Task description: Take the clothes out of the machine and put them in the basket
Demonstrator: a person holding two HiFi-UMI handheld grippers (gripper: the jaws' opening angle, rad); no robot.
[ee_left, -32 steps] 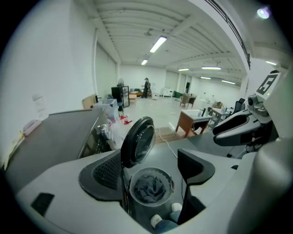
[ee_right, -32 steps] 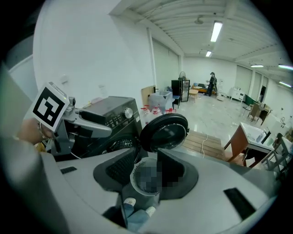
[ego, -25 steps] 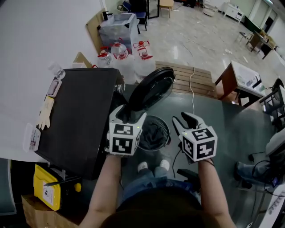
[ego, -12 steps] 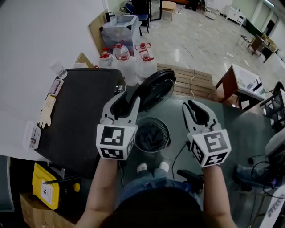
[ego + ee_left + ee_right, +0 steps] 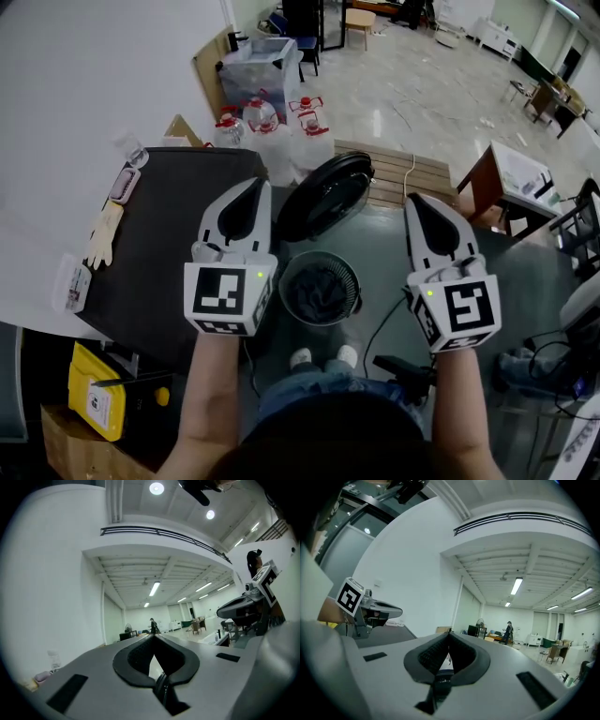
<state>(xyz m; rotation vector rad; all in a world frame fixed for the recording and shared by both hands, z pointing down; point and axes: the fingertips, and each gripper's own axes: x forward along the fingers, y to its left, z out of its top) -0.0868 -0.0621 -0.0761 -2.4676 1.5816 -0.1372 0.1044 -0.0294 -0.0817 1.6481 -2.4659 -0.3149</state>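
Closing just now on nothing, the jaws of the left gripper meet pad to pad, and those of the right gripper do the same. Both are empty and point level out into the room, well above the work. The clothes, a dark heap, lie in the basket on the floor between the two grippers, at 6 o'clock of the machine's open door. The machine stands at 9 o'clock of the basket.

These are the risks as I judge them. Shut jaws sent back down would only prod cloth, so anything left in the machine would be shoved deeper unless they open first. Whether anything is left I cannot tell, because the left gripper covers the drum mouth. The door hangs open just beside the basket, and a gripper dropping there could knock it or swing it onto the rim. A cable trails on the floor at 4 o'clock of the basket, near the shoes. A step that way could snag it and jolt the basket. The heap seems to sit below the rim, so a spill looks unlikely.

Counts: two grippers, one basket, one machine, one door, one cable and two shoes. There is one heap of clothes, whose pieces cannot be told apart. About four red-capped jugs stand at 12 o'clock of the machine, bunched too close for a sure count. One glove lies at its 9 o'clock.
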